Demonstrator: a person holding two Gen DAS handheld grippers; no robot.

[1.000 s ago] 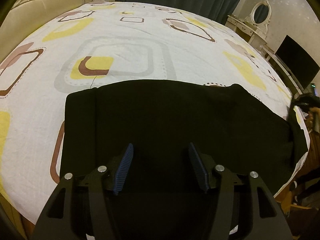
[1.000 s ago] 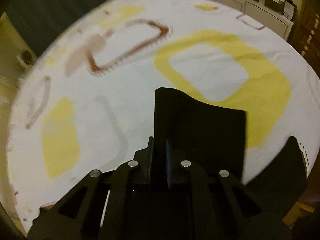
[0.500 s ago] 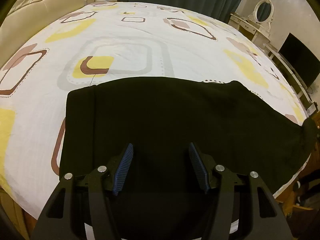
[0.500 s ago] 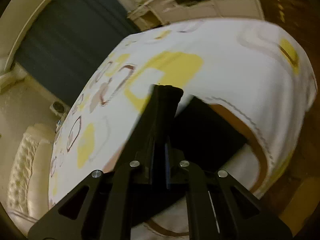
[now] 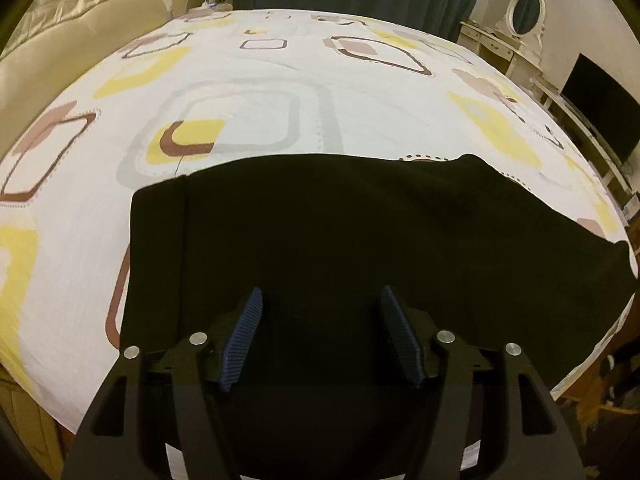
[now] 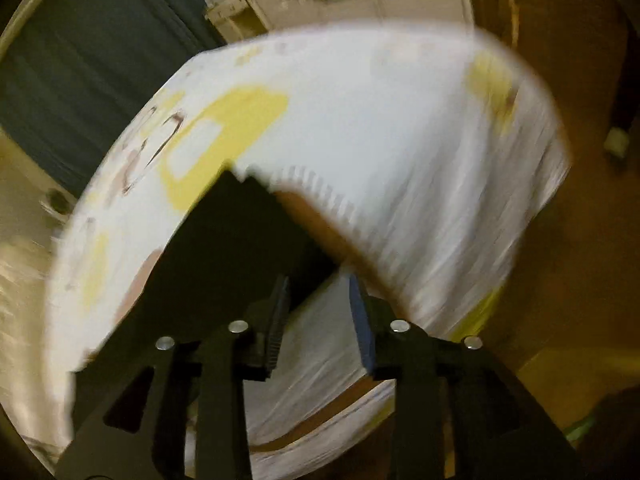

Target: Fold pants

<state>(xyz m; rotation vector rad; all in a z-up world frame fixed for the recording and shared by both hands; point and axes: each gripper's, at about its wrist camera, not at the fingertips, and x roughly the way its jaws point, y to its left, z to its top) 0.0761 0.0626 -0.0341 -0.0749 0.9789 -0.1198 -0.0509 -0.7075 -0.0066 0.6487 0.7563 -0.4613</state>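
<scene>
Bedroom, with a wide bed under a white sheet printed with yellow, brown and grey rounded squares [image 5: 256, 92]. Black fabric pants [image 5: 360, 232] spread flat along its near edge, long axis running left to right. Left gripper [image 5: 320, 312] poised above them, jaws wide apart, empty. Right gripper [image 6: 318, 300] at the bed's corner, jaws parted, gripping nothing; view blurred.
</scene>
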